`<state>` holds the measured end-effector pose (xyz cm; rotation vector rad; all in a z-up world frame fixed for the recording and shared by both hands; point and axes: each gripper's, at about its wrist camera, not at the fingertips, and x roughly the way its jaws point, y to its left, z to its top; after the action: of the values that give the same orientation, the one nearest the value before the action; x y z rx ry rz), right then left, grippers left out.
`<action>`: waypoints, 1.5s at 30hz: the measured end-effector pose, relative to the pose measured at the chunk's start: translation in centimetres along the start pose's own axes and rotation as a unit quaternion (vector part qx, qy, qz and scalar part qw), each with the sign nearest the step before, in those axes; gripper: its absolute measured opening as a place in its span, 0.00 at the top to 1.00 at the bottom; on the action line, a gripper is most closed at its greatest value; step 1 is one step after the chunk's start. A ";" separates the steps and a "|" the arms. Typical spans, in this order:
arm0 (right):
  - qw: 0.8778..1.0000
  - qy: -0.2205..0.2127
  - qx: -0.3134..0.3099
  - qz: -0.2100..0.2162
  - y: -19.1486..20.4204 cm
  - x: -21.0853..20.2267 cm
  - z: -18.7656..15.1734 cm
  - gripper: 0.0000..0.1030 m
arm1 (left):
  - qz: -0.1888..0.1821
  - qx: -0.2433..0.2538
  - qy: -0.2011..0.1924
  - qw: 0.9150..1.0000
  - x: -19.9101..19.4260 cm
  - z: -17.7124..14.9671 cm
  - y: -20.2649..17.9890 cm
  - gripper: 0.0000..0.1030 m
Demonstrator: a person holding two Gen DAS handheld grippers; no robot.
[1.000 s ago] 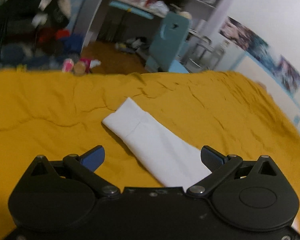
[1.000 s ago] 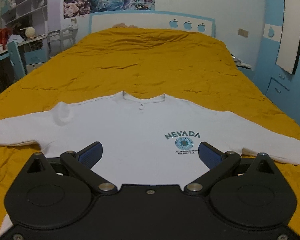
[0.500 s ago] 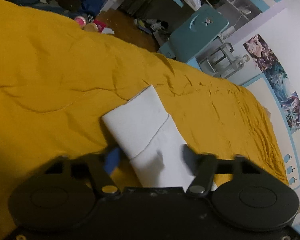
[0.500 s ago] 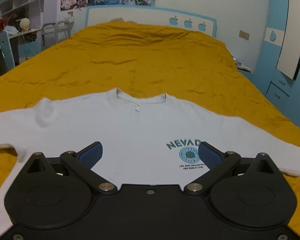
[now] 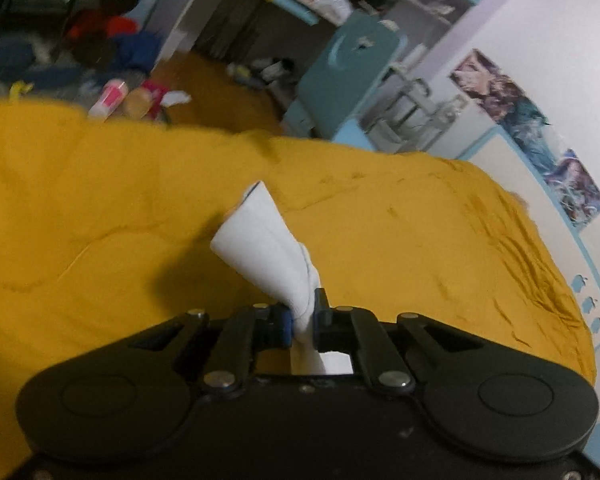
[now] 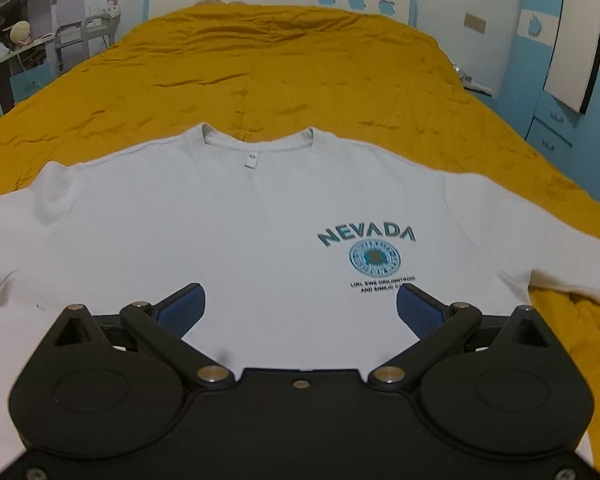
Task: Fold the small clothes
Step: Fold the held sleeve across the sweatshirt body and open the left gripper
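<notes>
At the bottom centre of the left wrist view, the left hand-held gripper [image 5: 302,318] has just been closing and now pinches the sleeve [image 5: 264,236] of the white shirt, bunching the cloth into a narrow neck between the blue pads. Beyond the pinch the cuff end fans out and lifts clear of the yellow bed [image 5: 100,208], toward the middle of the frame. Low in the right wrist view, the right hand-held gripper [image 6: 300,308] stands spread wide, holding nothing, with the shirt [image 6: 220,220] lying flat and face up just ahead of it, collar toward the top of the frame and both sleeves running off to the sides.

The grip looks thin: only a gathered fold sits between the pads, so a quick pull across the body could slip it free, or drag the whole shirt and wrinkle the chest, since nothing pins the body down. A bunched sleeve may also land twisted, spoiling the fold line.

On the chest, right of centre, "NEVADA" [image 6: 366,236] is printed in teal above a round teal emblem [image 6: 374,258]. Two small dark lines below are partly hidden and too blurred to read surely. A small white tag [image 6: 251,163] sits under the collar, unreadable.
</notes>
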<state>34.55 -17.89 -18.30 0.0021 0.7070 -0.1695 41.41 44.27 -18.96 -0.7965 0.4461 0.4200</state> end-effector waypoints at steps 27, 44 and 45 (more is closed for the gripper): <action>0.997 0.034 0.067 -0.019 -15.9 -3.5 -3.5 0.00 | -0.362 0.168 0.193 0.896 -8.0 -29.0 -38.4 0.94; 0.994 0.025 0.109 0.010 -19.3 -2.0 -2.9 0.02 | -0.262 0.276 0.235 0.894 -3.6 -37.5 -35.1 0.48; 0.993 0.021 0.111 0.017 -18.8 -1.5 -2.4 0.02 | -0.241 0.287 0.221 0.900 -3.1 -36.3 -33.9 0.48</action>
<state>28.92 -36.09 -18.14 0.2304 0.7258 -0.2153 48.30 -5.00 -19.97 -0.3895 0.7285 -0.3639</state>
